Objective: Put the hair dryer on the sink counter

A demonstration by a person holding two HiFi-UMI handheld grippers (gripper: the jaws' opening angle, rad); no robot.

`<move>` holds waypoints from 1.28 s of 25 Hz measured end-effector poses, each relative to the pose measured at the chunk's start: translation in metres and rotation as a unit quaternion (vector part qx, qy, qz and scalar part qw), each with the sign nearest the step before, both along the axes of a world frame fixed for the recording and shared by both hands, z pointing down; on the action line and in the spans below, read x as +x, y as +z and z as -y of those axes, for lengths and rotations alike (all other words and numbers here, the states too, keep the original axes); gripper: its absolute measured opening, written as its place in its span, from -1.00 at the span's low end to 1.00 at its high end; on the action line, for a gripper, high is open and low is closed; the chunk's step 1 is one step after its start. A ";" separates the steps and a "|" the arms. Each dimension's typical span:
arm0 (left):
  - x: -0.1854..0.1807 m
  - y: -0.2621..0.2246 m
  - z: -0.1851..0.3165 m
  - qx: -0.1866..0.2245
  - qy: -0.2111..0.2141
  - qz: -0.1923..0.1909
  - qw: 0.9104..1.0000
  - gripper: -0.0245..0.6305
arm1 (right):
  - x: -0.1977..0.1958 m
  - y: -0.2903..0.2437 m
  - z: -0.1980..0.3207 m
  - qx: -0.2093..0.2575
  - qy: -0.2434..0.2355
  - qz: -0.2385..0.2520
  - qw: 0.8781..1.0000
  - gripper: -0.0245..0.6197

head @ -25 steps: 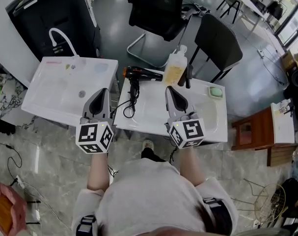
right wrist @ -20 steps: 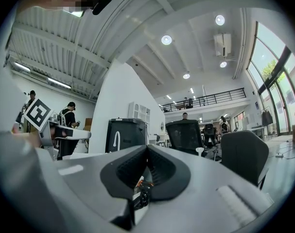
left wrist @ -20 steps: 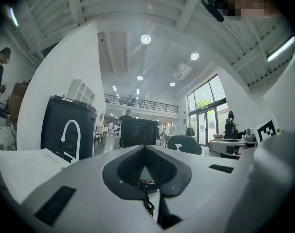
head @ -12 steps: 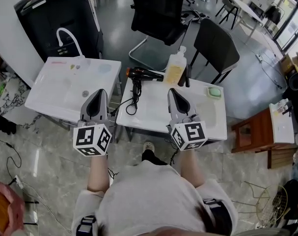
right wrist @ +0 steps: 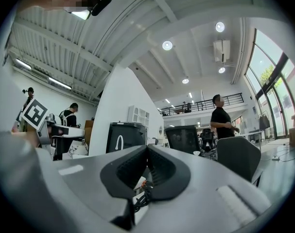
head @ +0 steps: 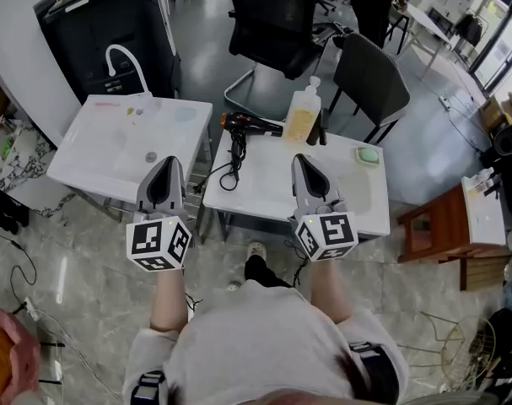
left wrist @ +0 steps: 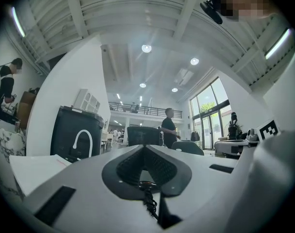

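The black-and-orange hair dryer (head: pixel 249 125) is lying at the back left edge of the right white sink counter (head: pixel 264 191). The left gripper (head: pixel 165 169) and right gripper (head: pixel 302 165) are hovering over the front edges, jaws together and empty. The pale yellow bottle (head: pixel 301 118) is showing a label too small to read.

The smooth, glossy white sink counter (head: pixel 264 191) carries a black hair dryer (head: pixel 256 126) of shiny plastic and a translucent yellowish plastic bottle (head: pixel 302 118) (the grey stone-look floor (head: pixel 87 268) under the counter gleams, polished).
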State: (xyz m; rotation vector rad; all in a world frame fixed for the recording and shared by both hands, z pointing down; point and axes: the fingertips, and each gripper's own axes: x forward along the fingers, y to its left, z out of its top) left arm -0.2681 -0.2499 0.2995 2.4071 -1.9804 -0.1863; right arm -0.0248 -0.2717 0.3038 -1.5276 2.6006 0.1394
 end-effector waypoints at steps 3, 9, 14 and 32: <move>0.002 0.000 -0.008 0.001 0.003 0.003 1.000 -0.90 | 0.000 -0.002 -0.008 0.004 -0.001 0.002 1.000 -0.89; 0.001 -0.004 -0.021 0.008 0.004 0.004 1.000 -0.90 | -0.001 -0.003 -0.019 0.008 0.000 0.001 1.000 -0.89; -0.002 -0.005 -0.026 0.010 0.003 0.001 1.000 -0.90 | -0.002 -0.003 -0.024 0.009 0.002 0.001 1.000 -0.89; -0.013 0.000 -0.036 0.008 -0.002 -0.012 1.000 -0.90 | -0.008 0.002 -0.032 0.001 0.003 0.002 1.000 -0.89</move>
